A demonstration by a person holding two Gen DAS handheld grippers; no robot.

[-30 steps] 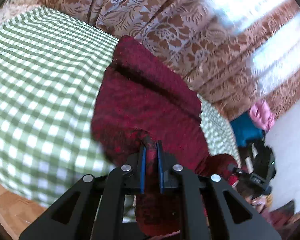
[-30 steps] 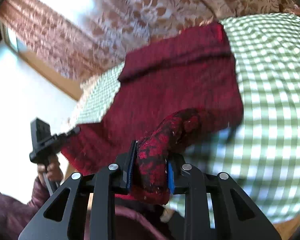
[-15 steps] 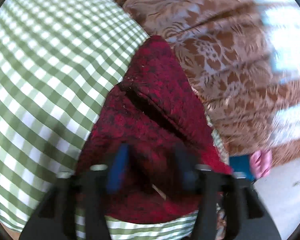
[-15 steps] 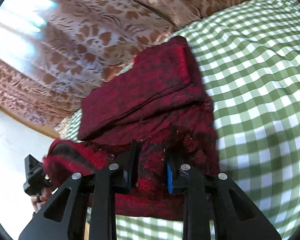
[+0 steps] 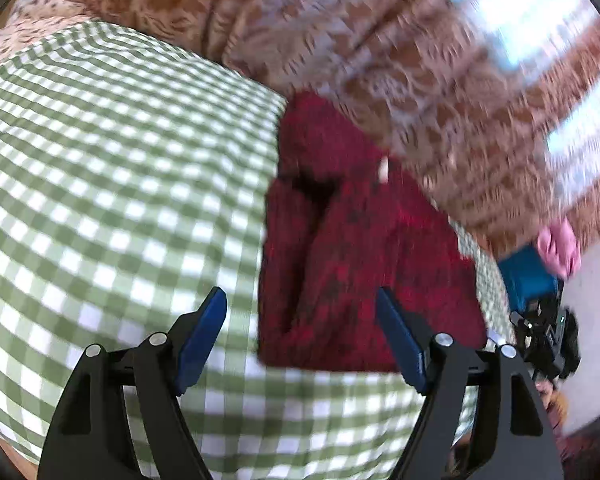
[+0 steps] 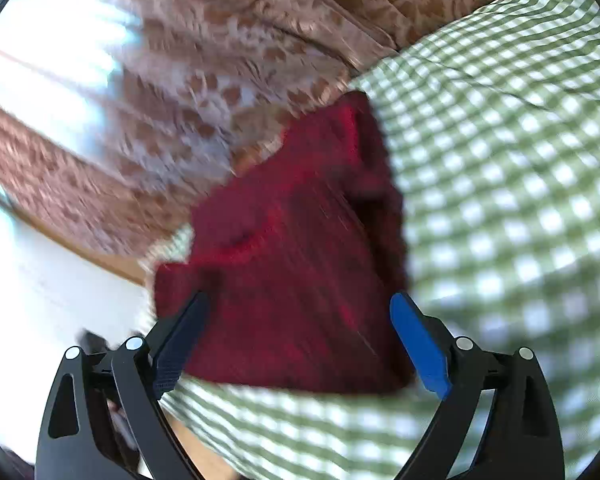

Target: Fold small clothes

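Note:
A dark red knitted garment [image 5: 360, 256] lies folded on the green-and-white checked cloth [image 5: 112, 200], near its far edge by the curtain. It also shows in the right wrist view [image 6: 300, 264]. My left gripper [image 5: 300, 332] is open and empty, just in front of the garment's near edge, not touching it. My right gripper [image 6: 300, 336] is open and empty, its blue-padded fingers [image 6: 420, 344] spread over the garment's near edge. Both views are blurred by motion.
A brown patterned curtain [image 5: 380, 60] hangs right behind the garment, with bright window light through it. A blue and pink bundle [image 5: 540, 264] lies at the far right. The other handheld gripper [image 5: 548, 332] shows at the right edge of the left wrist view.
Both grippers were shut on folds of the red garment; both have opened and let go. The garment now lies folded on the cloth and both grippers have drawn back from it.

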